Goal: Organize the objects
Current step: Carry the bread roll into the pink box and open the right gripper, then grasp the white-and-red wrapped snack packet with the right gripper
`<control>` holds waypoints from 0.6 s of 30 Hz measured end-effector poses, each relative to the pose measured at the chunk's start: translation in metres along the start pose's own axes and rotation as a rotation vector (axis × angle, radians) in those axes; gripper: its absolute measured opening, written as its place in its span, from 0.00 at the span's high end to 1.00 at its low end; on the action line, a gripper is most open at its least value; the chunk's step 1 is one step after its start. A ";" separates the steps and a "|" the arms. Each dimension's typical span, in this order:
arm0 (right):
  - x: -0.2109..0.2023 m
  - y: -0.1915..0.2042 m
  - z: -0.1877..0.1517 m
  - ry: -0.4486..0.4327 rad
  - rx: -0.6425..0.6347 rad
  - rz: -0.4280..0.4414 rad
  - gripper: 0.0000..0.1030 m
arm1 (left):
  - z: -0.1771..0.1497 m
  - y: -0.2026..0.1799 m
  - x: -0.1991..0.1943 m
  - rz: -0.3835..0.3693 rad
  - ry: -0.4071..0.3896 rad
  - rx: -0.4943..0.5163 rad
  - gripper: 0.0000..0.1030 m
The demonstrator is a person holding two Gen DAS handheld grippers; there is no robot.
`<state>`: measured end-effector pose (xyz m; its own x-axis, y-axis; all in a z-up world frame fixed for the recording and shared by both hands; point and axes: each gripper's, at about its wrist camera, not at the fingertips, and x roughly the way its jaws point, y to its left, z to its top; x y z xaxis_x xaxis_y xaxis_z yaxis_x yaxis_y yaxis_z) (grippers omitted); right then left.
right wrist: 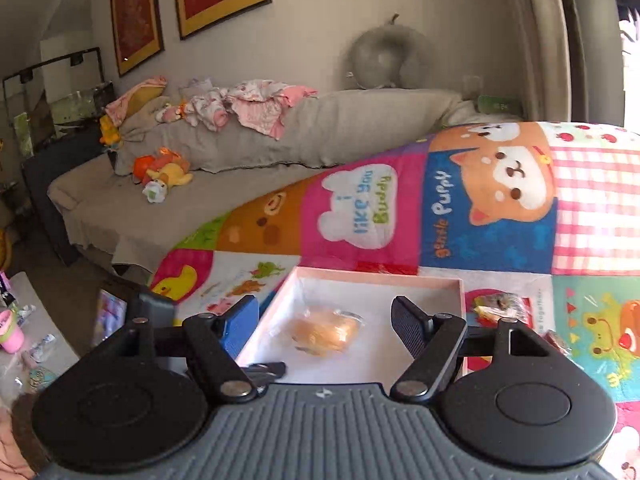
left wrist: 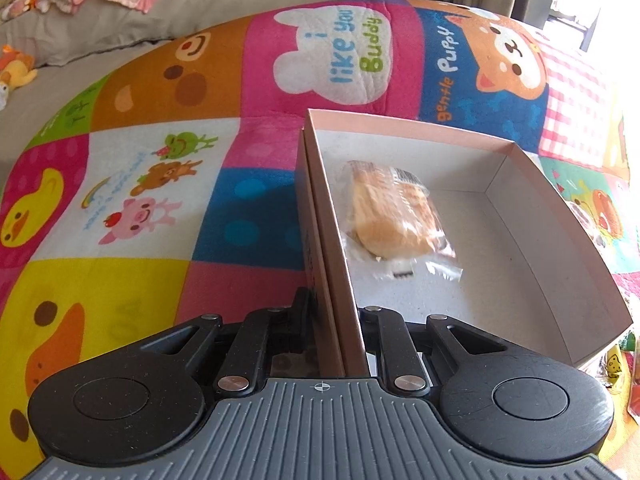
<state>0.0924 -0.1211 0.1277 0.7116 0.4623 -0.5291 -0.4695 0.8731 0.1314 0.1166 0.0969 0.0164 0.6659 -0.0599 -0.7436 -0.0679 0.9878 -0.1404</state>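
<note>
An open pale pink cardboard box [left wrist: 400, 125] with a white inside lies on a colourful mat. One clear-wrapped bread roll [left wrist: 390, 210] lies inside it near the left wall. My left gripper [left wrist: 334, 308] is shut on the box's left wall, one finger outside and one inside. In the right wrist view the box [right wrist: 376, 274] lies just ahead and below, with the roll [right wrist: 324, 334] in it. My right gripper [right wrist: 324, 312] hangs open above the box with nothing between its pads; the roll shows through the gap. A dark finger of the left gripper [right wrist: 264, 370] shows at the box's near left corner.
The cartoon-print play mat [right wrist: 440, 208] spreads under the box. Small wrapped snacks [right wrist: 500, 304] lie on it right of the box, and a red packet [right wrist: 384, 268] lies behind it. Behind stands a grey sofa [right wrist: 280, 140] with clothes and plush toys [right wrist: 164, 172]. A pink cup [right wrist: 12, 336] stands far left.
</note>
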 end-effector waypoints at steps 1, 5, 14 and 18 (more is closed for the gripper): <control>0.002 -0.012 0.000 0.013 0.012 -0.026 0.27 | -0.001 0.000 0.000 -0.003 -0.003 -0.004 0.83; 0.026 -0.067 0.009 0.084 0.068 -0.129 0.26 | 0.000 0.002 0.000 -0.008 -0.003 -0.016 0.83; 0.145 -0.189 0.027 0.293 0.441 -0.220 0.21 | -0.001 0.003 0.000 -0.014 0.000 -0.012 0.82; 0.184 -0.199 0.015 0.367 0.501 -0.238 0.21 | -0.001 0.003 0.000 -0.013 0.003 -0.015 0.82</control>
<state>0.3244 -0.2072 0.0171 0.5002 0.2429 -0.8312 0.0414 0.9521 0.3031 0.1159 0.0996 0.0154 0.6648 -0.0732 -0.7435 -0.0701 0.9847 -0.1595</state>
